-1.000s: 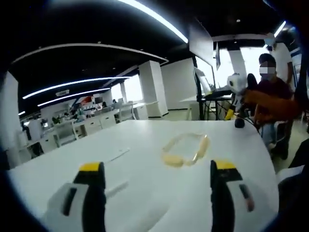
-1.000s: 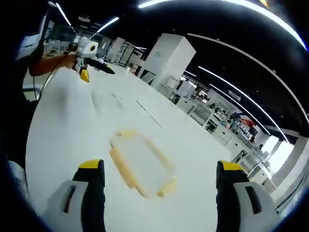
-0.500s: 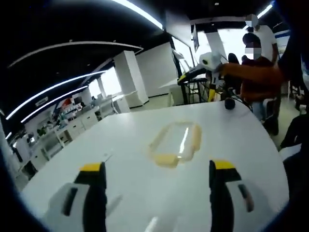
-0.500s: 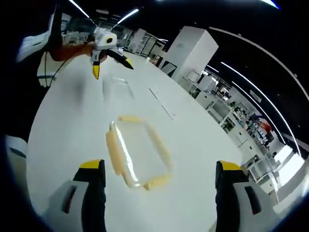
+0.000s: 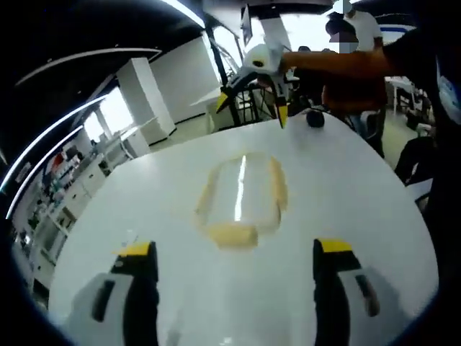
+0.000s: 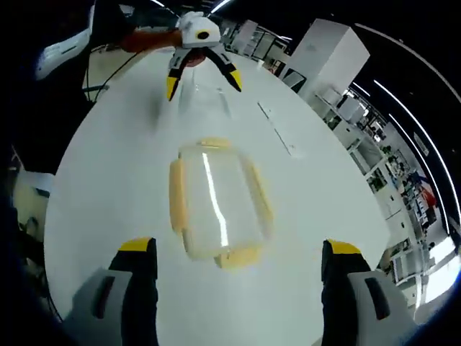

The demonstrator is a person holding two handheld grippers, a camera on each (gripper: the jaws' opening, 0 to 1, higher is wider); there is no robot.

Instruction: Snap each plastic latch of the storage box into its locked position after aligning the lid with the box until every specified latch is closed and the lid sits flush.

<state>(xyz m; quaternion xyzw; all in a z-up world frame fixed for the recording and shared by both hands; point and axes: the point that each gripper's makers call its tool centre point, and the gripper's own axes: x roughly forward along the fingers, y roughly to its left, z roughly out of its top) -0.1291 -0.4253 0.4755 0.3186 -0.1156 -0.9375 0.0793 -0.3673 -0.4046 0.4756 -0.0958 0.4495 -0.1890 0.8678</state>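
On the white table [image 6: 101,180] the lidded box [image 6: 216,198] waits — both grippers [image 6: 238,288] [image 5: 238,288] hover nearby, jaws spread wide and grasping nothing, lining up its yellow latches [image 6: 178,194].

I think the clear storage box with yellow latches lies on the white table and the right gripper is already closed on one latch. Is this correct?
Not quite. The right gripper is open, its fingers apart and short of the storage box, as the right gripper view shows. The box does lie on the white table.
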